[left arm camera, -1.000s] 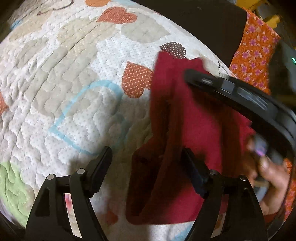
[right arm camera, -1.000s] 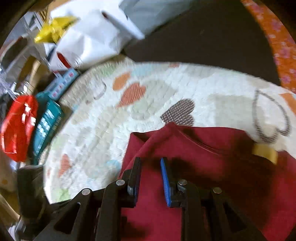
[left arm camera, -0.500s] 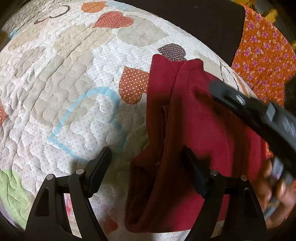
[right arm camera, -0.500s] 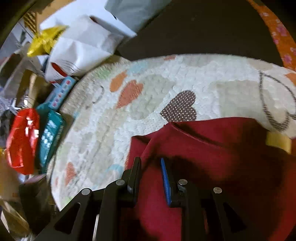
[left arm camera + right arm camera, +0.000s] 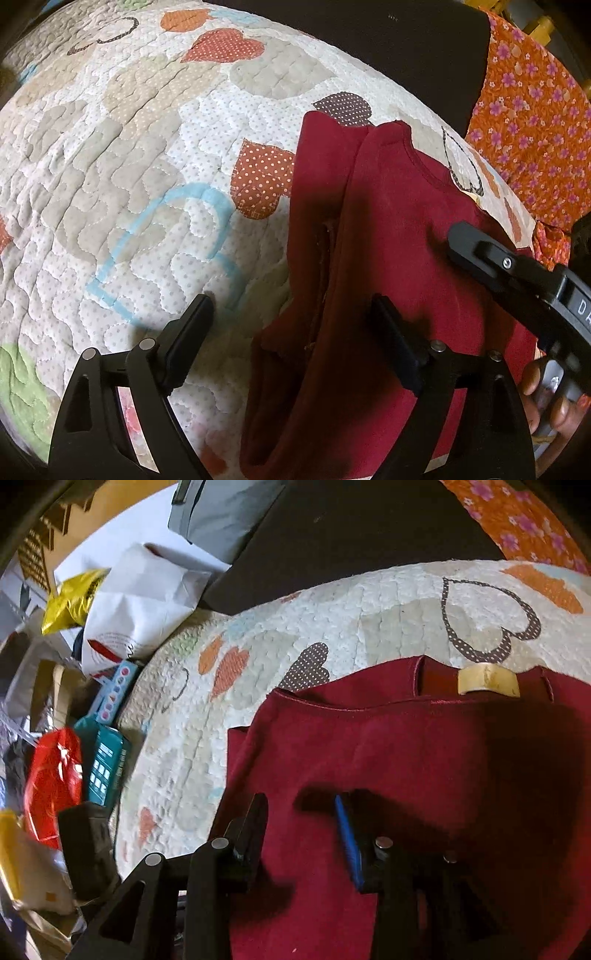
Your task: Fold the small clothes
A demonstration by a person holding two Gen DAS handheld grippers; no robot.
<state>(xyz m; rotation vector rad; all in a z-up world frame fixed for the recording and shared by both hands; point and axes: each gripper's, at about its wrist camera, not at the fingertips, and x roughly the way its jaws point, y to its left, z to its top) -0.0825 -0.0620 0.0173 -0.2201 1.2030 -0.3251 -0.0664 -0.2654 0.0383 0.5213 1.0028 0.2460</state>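
Observation:
A dark red small shirt lies on the heart-patterned quilt, its left side folded inward, its neck away from me. My left gripper hangs over the shirt's lower left edge. Its jaws are opening wide, one finger over the quilt, the other over the cloth, pressing nothing. In the right wrist view the shirt fills the lower right, with a tan neck label. My right gripper is just above the cloth with its jaws opening; the fabric lies under them, not pinched. One right gripper finger shows in the left wrist view.
A person's hand holds the right gripper's handle. An orange floral cloth borders the quilt on the right. Left of the quilt lie a white paper bag, teal boxes and a red packet.
The right gripper carried the shirt's fold across, then its jaws came apart and let the cloth go. It drew back toward the right. The left gripper barely moved and opened a little wider.

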